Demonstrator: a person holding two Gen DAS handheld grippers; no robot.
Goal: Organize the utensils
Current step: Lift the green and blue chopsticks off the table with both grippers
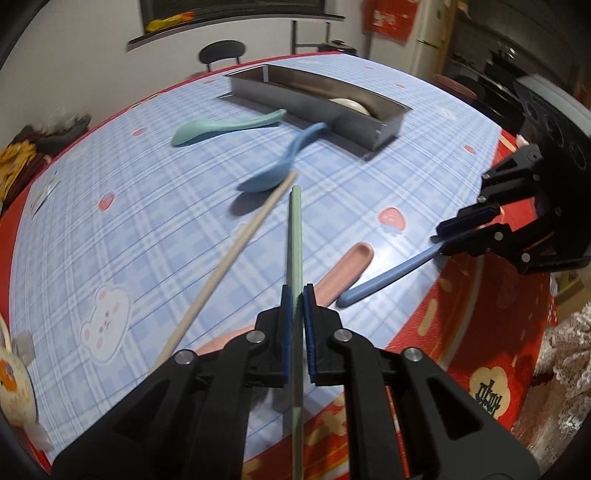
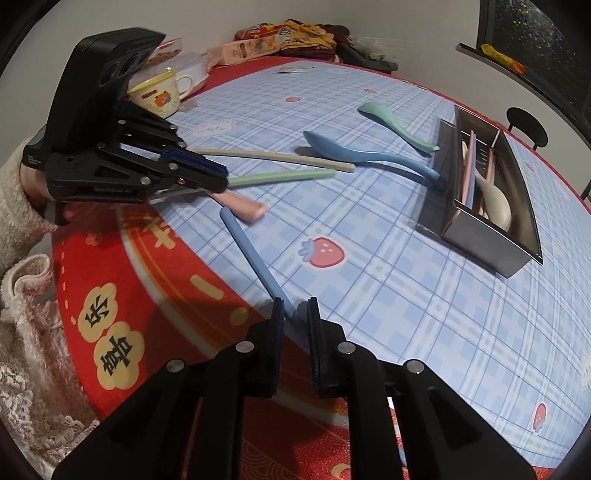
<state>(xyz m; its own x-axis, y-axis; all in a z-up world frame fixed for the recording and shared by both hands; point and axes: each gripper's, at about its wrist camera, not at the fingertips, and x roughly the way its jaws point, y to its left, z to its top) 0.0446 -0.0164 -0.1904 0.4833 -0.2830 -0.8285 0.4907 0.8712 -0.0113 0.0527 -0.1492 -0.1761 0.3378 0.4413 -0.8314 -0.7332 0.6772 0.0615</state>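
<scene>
My left gripper (image 1: 296, 295) is shut on a pale green chopstick (image 1: 295, 236), which points away across the blue checked cloth. My right gripper (image 2: 295, 308) is shut on a blue chopstick (image 2: 247, 243) near the table's front edge; the left wrist view shows that gripper (image 1: 443, 236) at the right, the blue chopstick (image 1: 388, 275) slanting down from it. A beige chopstick (image 1: 229, 266), a pink spoon (image 1: 343, 271), a blue spoon (image 1: 284, 162) and a teal spoon (image 1: 225, 127) lie loose. The steel tray (image 1: 280, 98) at the far side holds a white spoon (image 2: 495, 203) and some sticks.
The blue spoon's handle rests against the tray's (image 2: 480, 240) near wall. A cartoon mug (image 2: 159, 92) and snack packets (image 2: 295, 33) stand at the table's far left. A red cloth border (image 2: 129, 277) runs along the near edge. A black chair (image 1: 221, 53) stands beyond the table.
</scene>
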